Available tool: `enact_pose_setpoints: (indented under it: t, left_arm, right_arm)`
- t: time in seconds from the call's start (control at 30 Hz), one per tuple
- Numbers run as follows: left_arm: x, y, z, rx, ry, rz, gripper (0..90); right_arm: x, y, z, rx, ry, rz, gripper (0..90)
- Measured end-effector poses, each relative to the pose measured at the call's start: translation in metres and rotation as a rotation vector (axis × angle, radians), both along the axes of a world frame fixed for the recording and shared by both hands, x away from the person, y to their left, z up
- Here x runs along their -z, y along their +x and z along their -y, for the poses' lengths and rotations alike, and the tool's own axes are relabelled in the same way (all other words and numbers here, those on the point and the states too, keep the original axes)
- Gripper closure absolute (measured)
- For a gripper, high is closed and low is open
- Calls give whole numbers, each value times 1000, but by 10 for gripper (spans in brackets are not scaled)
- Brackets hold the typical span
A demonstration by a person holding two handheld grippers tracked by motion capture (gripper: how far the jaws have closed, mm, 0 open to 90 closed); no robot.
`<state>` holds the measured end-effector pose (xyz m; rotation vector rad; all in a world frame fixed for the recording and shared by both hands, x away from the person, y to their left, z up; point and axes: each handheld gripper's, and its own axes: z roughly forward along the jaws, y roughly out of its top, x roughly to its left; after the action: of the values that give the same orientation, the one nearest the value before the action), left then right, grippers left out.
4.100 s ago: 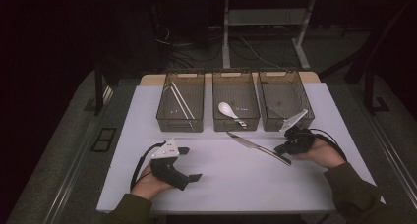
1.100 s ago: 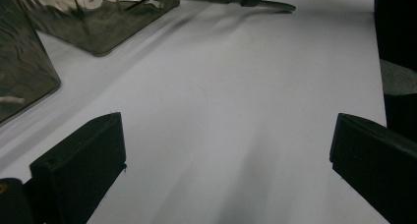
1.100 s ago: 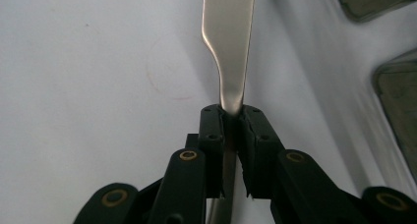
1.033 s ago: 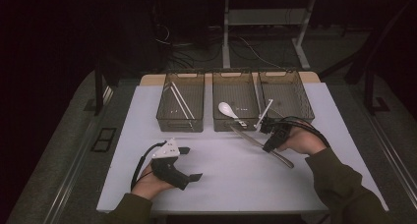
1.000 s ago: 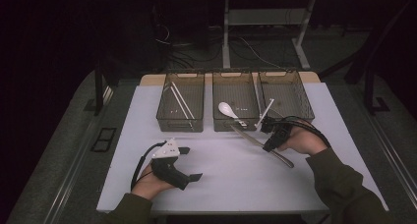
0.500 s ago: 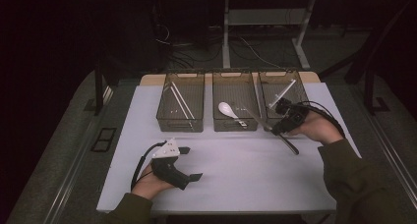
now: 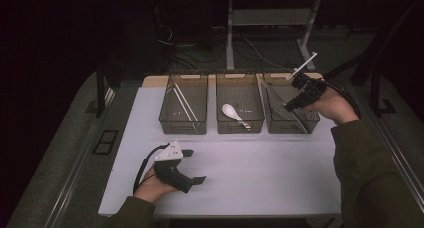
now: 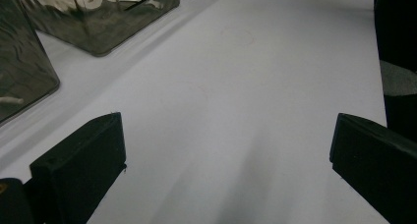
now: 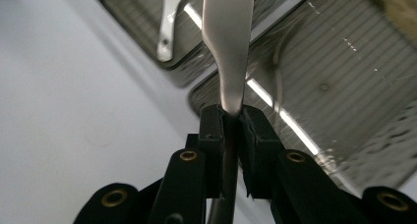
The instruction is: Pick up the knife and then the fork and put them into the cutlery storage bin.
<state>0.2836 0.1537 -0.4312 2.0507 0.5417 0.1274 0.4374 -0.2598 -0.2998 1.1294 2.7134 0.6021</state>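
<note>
My right gripper [image 7: 289,106] [image 9: 231,113] is shut on a long flat metal utensil [image 9: 228,37], clamped partway along its length. It holds the utensil [image 7: 272,92] tilted over the right clear bin [image 7: 302,129] [image 9: 344,86]. A white spoon [image 7: 232,111] [image 9: 169,22] lies in the middle bin [image 7: 240,127]. A pair of pale chopsticks [image 7: 184,102] rests in the left bin [image 7: 183,129]. My left gripper [image 7: 195,166] [image 8: 226,155] rests on the white table [image 7: 270,178] near the front left. Its jaws stand wide open with nothing between them.
The three bins stand side by side along the table's far edge. Bare white tabletop lies between them and the left gripper. Beyond the table are a dark floor, cables and a desk frame [image 7: 270,18].
The right gripper picked the metal utensil up off the table and carried it back and right, over the right bin. The left gripper has not moved.
</note>
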Motion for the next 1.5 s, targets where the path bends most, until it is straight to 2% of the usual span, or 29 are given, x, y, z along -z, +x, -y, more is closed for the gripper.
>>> enact_pose_setpoints:
  t: [0.23,0.37,0.43,0.63,0.83,1.17,1.5]
  left_arm:
    - [0,1,0,0,-3,-3,0]
    - [0,1,-2,-2,-8,0,0]
    - [0,1,-2,-2,-8,-3,0]
    - [0,1,-1,-3,-13,-3,0]
    - [0,1,-1,-4,-15,-3,0]
    - [0,1,-1,1,-9,-3,0]
    - [0,2,0,3,-7,-5,0]
  right_arm:
    - [-10,30,4,61,-17,16,799]
    - [-6,44,7,109,-28,18,799]
    - [-3,50,11,135,-18,14,799]
    - [8,64,22,197,-20,1,798]
    - [25,75,27,233,-34,-17,798]
    - [73,83,34,276,-55,-86,798]
    - [95,83,32,275,-67,-124,797]
